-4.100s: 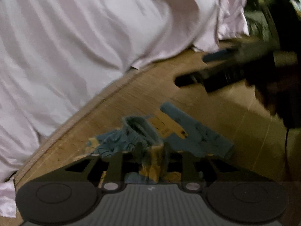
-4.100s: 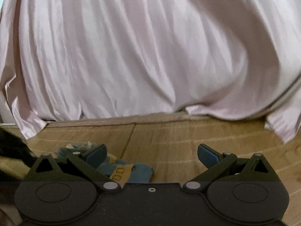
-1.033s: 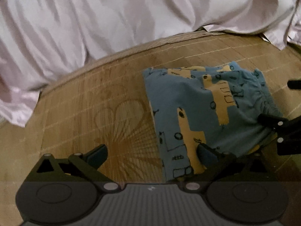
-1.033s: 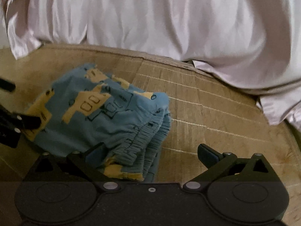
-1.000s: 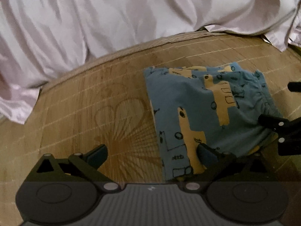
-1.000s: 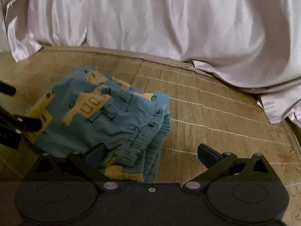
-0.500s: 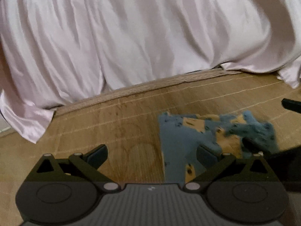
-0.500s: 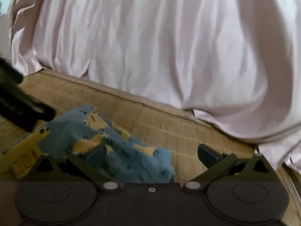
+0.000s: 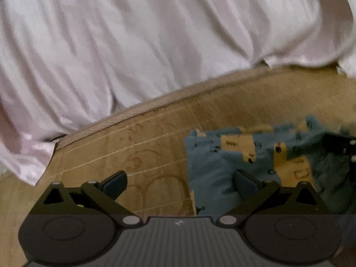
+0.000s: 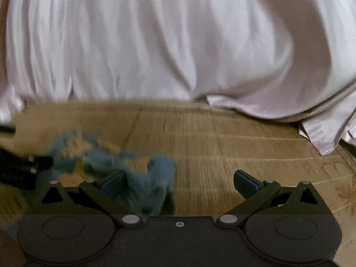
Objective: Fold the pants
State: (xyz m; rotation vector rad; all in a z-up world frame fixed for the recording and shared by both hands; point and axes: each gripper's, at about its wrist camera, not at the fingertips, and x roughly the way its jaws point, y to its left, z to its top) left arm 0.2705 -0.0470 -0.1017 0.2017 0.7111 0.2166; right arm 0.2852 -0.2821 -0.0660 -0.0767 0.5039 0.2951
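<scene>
Left gripper [image 9: 179, 183]: mine, jaws spread wide, nothing between the fingers. The left finger hangs over bare mat; the right finger sits in front of the pants in my view.

Right gripper [image 10: 179, 181]: also mine, jaws released, gap empty. Its left finger overlaps the pants in the picture (whether it touches the cloth, I cannot tell, the view is smeared).

Pants [image 9: 255, 162]: blue with yellow patches and small dark marks, folded into a compact stack lying on the mat. In my left view it fills the 3 to 4 o'clock part of the frame, with a straight edge facing 9 o'clock. In my right view the pants [image 10: 124, 164] sit at about 8 o'clock, blurred, with a thick rounded bulge nearest the centre.

Mat [image 9: 144, 151]: tan woven surface with faint printed swirls and pale seam lines; it bears the pants. A flower print shows at 4 o'clock in my right view.

Sheet [image 10: 178, 40]: pale pink, shiny, heavily draped, covering the whole 12 o'clock half of both views, its hem resting on the mat's far edge.

Other gripper seen: my right one pokes in at 3 o'clock of the left view, against the pants' far side; my left one shows at 9 o'clock of the right view.
</scene>
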